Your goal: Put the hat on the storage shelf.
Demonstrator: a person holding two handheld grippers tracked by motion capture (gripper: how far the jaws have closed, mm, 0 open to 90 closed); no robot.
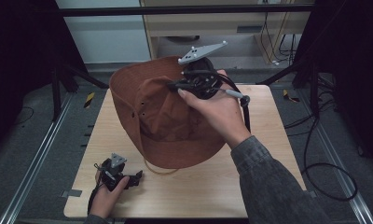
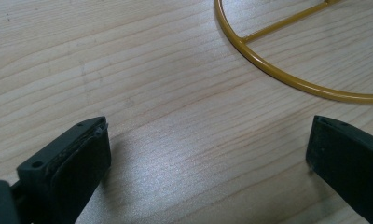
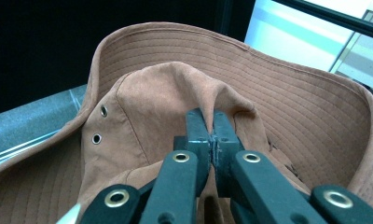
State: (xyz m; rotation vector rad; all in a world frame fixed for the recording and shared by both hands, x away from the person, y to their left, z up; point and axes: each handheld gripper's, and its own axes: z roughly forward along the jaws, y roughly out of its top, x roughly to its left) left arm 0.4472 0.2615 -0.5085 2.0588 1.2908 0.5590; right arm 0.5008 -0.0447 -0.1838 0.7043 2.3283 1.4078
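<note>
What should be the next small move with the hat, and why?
Probably lower the hat onto the yellow wire ring. The right gripper is shut on a pinch of the hat's crown and holds it tilted over the table, and the ring lies beneath it. The left gripper rests open beside the ring, holding nothing.

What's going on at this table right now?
A person works a gripper in each hand. The right gripper is shut on a fold of the crown of a brown bucket hat, holding it tilted above the wooden table. The left gripper rests open near the table's front left, close to a yellow wire ring.
</note>
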